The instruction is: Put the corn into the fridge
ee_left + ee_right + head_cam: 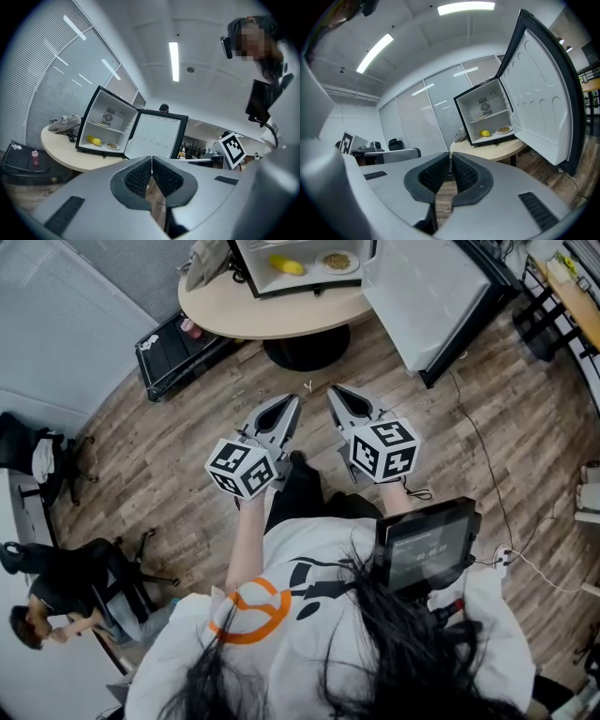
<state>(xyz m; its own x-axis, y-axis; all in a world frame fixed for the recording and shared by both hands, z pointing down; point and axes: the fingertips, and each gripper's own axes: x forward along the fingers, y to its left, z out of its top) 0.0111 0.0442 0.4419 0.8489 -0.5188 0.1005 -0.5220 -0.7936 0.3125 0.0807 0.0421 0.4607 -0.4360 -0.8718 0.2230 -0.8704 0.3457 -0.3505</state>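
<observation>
The yellow corn lies on the lower level of the small open fridge, beside a plate of food. The fridge stands on a round table, and its white door swings out to the right. My left gripper and right gripper hover side by side over the wooden floor, well short of the table. Both are shut with nothing in them. The left gripper view shows the corn beyond the shut left gripper. The right gripper view shows the corn past the shut right gripper.
A black cart stands left of the table. A seated person and an office chair are at the far left. A cable runs across the floor on the right. A tablet hangs at the wearer's chest.
</observation>
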